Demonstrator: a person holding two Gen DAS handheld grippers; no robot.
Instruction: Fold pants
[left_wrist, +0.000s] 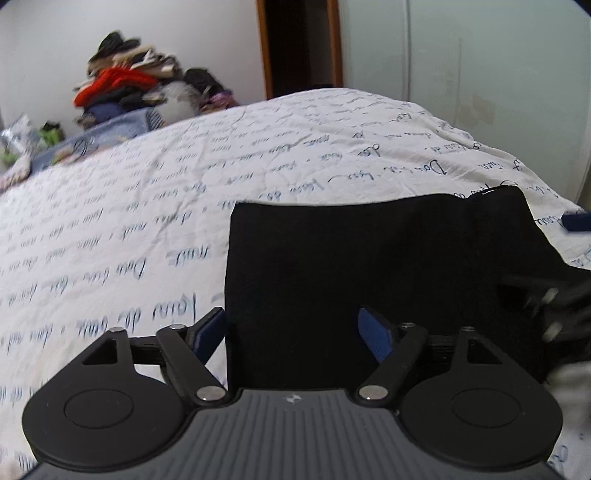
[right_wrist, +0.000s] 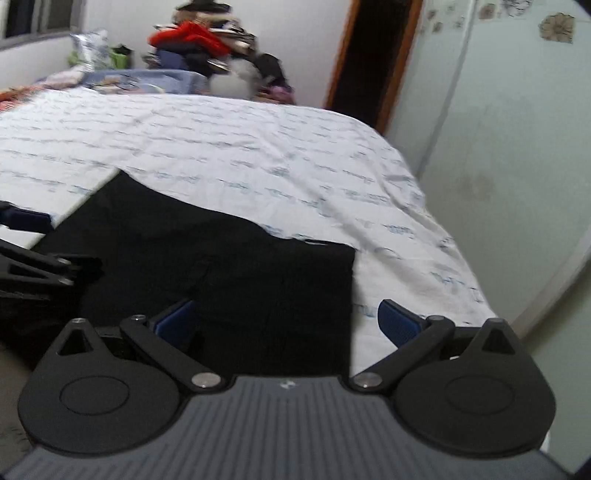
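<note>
Black pants (left_wrist: 369, 266) lie folded into a flat rectangle on the bed's white sheet (left_wrist: 147, 221). My left gripper (left_wrist: 291, 328) hovers open over the near left part of the pants, its blue pads (left_wrist: 373, 332) wide apart and pressing on nothing. In the right wrist view the pants (right_wrist: 221, 266) stretch from the near centre to the left. My right gripper (right_wrist: 284, 321) stands open over their near right corner, one pad over the cloth and one over the sheet. The other gripper's blue fingertip (left_wrist: 578, 221) (right_wrist: 27, 218) shows at each view's edge.
A heap of mixed clothes (left_wrist: 125, 81) sits on a blue basket (left_wrist: 122, 125) beyond the bed's far left side. A dark doorway with a wooden frame (left_wrist: 299, 44) stands behind. A pale wardrobe door (right_wrist: 498, 147) runs along the bed's right edge.
</note>
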